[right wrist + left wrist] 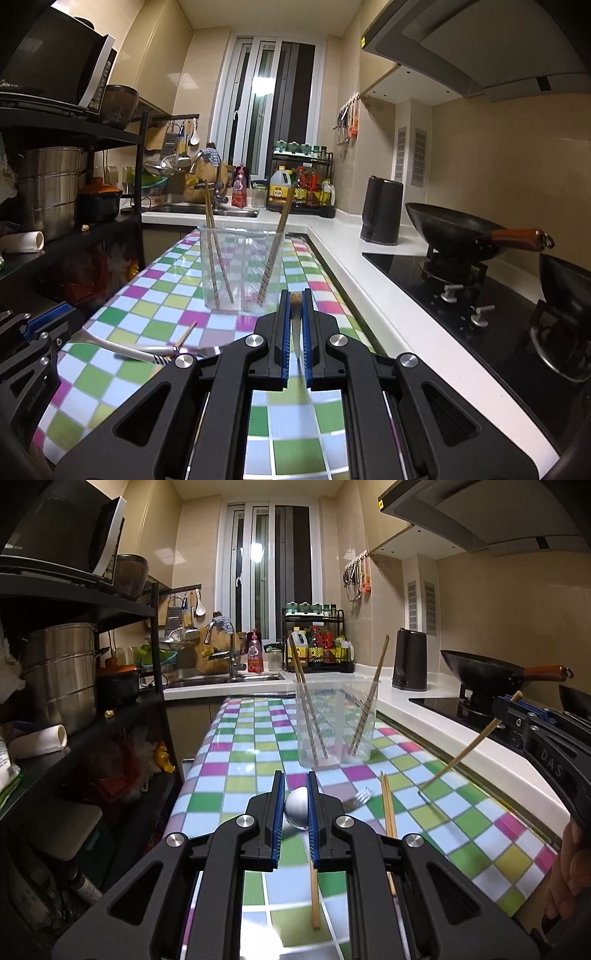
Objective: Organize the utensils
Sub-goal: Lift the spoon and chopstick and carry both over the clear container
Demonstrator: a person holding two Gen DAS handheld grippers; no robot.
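A clear plastic cup [334, 723] stands on the checkered table and holds several chopsticks; it also shows in the right wrist view [242, 269]. My left gripper [296, 801] is shut on a metal spoon [296, 808], held just above the table. My right gripper [296, 321] is shut on a wooden chopstick [296, 321]; in the left wrist view that chopstick [469, 744] slants down to the table from the right gripper [508, 705]. A fork [358, 798] and a pair of chopsticks [388, 812] lie on the table. The fork handle [122, 350] shows at lower left in the right wrist view.
The table with a checkered cloth [251, 760] runs toward the sink counter [221, 681]. A black shelf with pots [59, 679] stands on the left. On the right are a white counter [369, 266], a kettle [382, 210], and a wok [458, 232] on the stove.
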